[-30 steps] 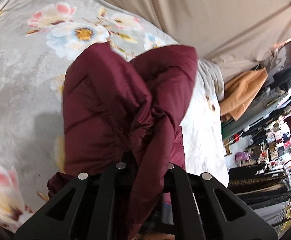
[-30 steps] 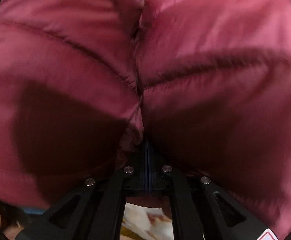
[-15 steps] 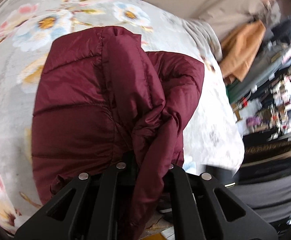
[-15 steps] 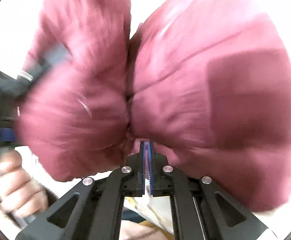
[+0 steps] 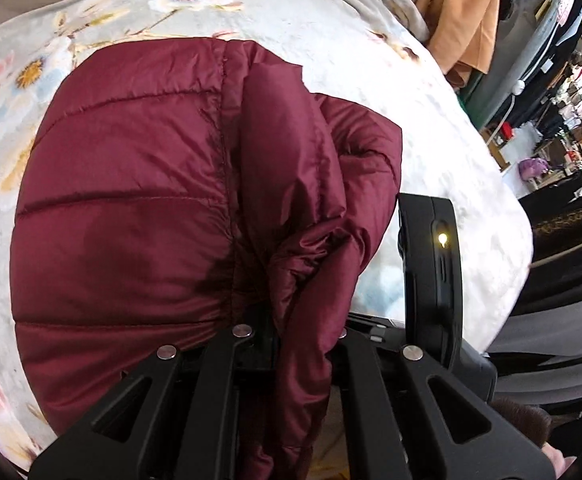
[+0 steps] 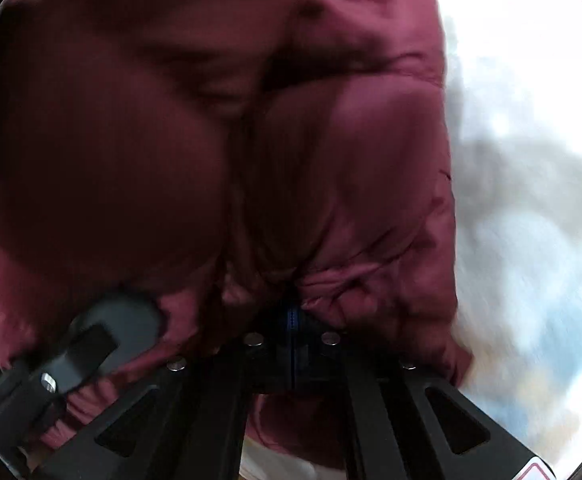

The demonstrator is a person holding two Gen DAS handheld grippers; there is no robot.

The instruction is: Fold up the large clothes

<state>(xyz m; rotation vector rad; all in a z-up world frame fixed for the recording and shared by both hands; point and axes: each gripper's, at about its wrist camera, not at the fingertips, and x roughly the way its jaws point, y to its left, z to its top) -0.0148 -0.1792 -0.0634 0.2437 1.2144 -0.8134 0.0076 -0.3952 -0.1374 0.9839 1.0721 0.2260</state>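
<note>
Jaws of both grippers are clamped on folds of the same maroon puffer jacket. The left gripper pinches a bunched, twisted strip of it — likely a sleeve or front edge — that runs up out of the jaws and drapes back down between the fingers. The right gripper bites a gathered seam low in its own blurred view, with quilted panels ballooning to either side and filling most of the frame.

In the left wrist view the jacket lies ahead of and below the jaws, its quilted body spread on the floral bedspread, long axis running roughly away from the camera. Bare bedspread shows beyond the jacket's far edge and to the right. The other tool's black housing with a lit yellow lamp stands just beside the jacket's right flank, so the two hands are close together on the near edge; neither is clearly nearer the jacket's far end.

My reading is that a fold is under way: the gripped near edge would be carried forward over the spread body. What crowds the move is the closeness of the two tools and the puffy bulk, which may spring back. Off the bed to the right sit an orange garment and cluttered shelves — well apart, not in the way.
</note>
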